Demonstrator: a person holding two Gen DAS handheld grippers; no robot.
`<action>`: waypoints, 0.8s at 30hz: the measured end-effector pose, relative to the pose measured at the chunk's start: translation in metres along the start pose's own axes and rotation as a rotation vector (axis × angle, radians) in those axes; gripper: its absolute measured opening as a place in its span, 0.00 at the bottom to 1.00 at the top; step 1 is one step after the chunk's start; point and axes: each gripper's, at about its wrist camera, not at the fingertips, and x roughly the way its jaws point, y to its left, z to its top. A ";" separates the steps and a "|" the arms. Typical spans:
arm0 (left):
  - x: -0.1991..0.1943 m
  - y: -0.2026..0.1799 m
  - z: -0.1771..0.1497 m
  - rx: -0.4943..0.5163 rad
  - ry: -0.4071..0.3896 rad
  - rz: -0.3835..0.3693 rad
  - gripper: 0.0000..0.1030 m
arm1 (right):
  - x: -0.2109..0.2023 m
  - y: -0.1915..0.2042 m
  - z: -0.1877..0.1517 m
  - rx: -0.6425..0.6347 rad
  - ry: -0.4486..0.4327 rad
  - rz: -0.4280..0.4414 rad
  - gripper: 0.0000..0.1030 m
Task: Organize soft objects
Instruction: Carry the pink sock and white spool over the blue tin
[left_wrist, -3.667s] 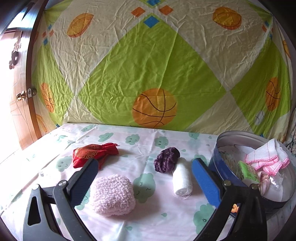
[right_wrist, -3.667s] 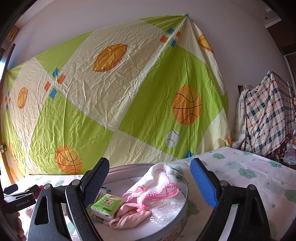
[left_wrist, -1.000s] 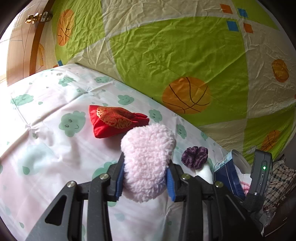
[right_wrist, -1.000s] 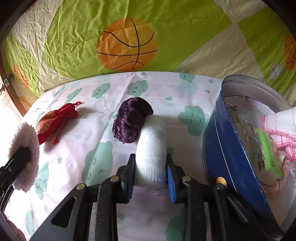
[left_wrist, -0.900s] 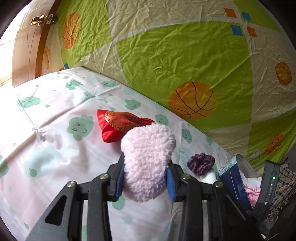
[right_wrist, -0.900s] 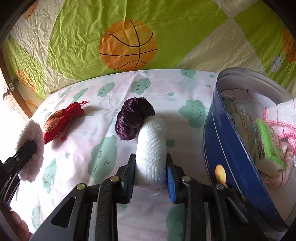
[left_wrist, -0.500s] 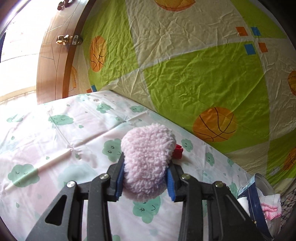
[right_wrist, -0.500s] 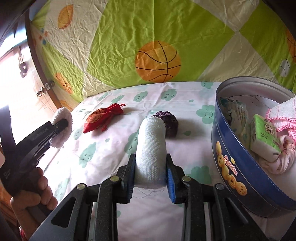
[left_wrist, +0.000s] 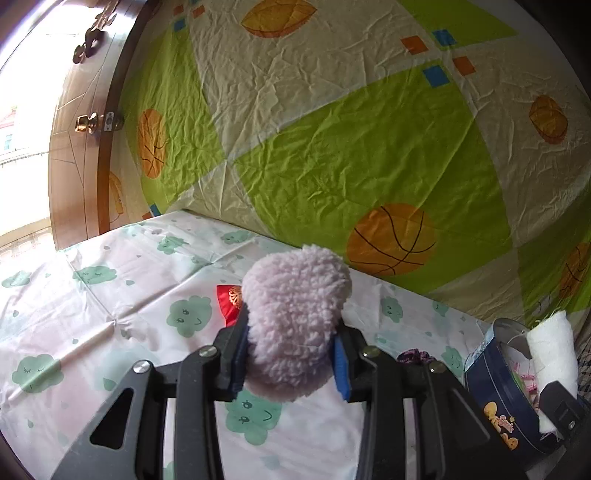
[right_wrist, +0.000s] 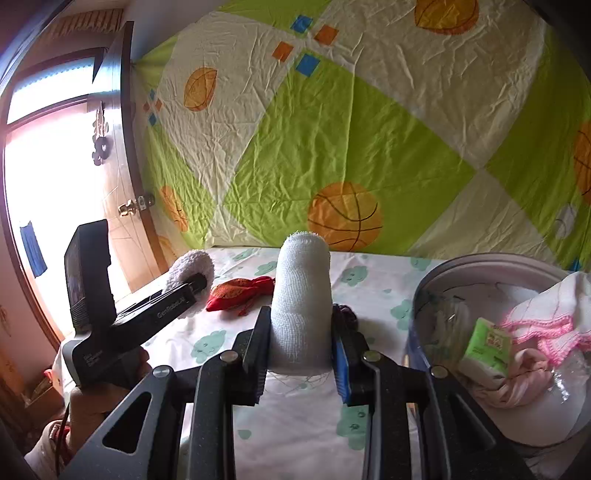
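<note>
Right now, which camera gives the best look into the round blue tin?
The right wrist view: the round blue tin opens toward the camera, showing a green tissue pack and pink-trimmed cloth. The left wrist view shows only its outer wall at the frame's edge.

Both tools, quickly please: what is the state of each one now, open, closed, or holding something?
Left tool: closed on the fluffy pink pad, lifted off the bed.
Right tool: closed on the white gauze roll, also lifted.
</note>
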 end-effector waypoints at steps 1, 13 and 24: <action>-0.002 -0.002 0.000 0.003 -0.009 0.003 0.36 | -0.004 -0.004 0.002 -0.006 -0.022 -0.028 0.31; -0.012 -0.053 -0.013 0.056 0.002 -0.067 0.36 | -0.015 -0.051 0.005 -0.006 -0.052 -0.153 0.31; -0.023 -0.125 -0.023 0.126 0.014 -0.196 0.36 | -0.032 -0.081 0.012 -0.015 -0.103 -0.230 0.31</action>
